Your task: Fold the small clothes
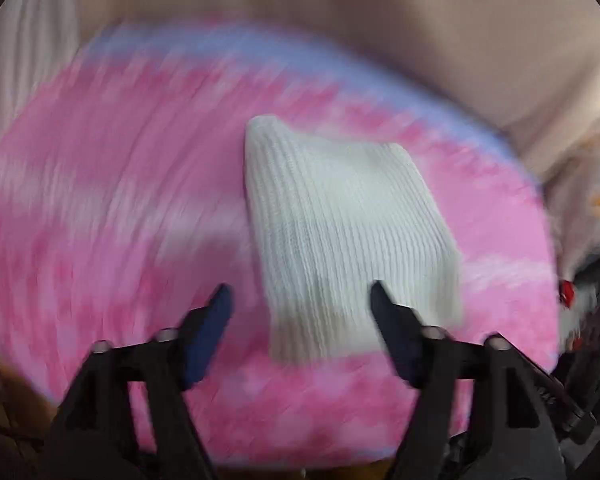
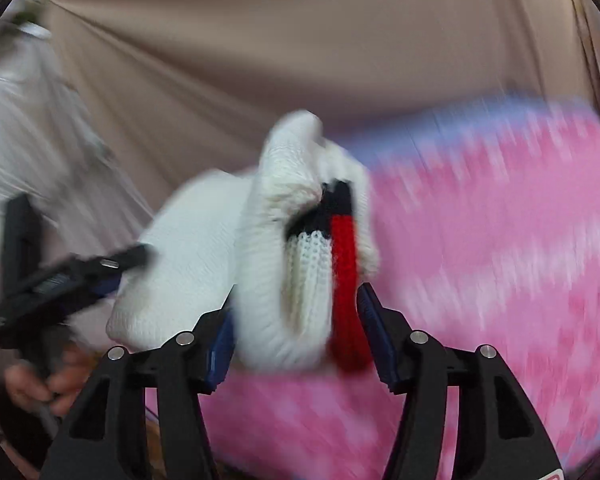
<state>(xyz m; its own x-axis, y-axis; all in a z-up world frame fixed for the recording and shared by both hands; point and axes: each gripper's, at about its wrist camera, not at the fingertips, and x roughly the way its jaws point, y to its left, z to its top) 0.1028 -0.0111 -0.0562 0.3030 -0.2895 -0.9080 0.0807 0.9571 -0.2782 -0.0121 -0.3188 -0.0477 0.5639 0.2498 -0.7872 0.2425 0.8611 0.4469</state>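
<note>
A white ribbed knit garment (image 1: 340,216) lies on a pink tie-dye cloth (image 1: 100,200). In the left wrist view my left gripper (image 1: 300,300) is open just above the garment's near edge, holding nothing. In the right wrist view my right gripper (image 2: 296,316) is shut on a bunched fold of the white garment (image 2: 260,280) with its red and navy stripes (image 2: 344,264), lifted above the pink cloth (image 2: 500,260). The left gripper also shows in the right wrist view (image 2: 132,264), at the left beside the garment's other part. Both views are motion-blurred.
Beige curtain fabric (image 2: 260,60) hangs behind the pink cloth. A pale patterned cloth (image 1: 596,184) lies at the right edge of the left view. A person's hand (image 2: 40,384) holds the left gripper's handle.
</note>
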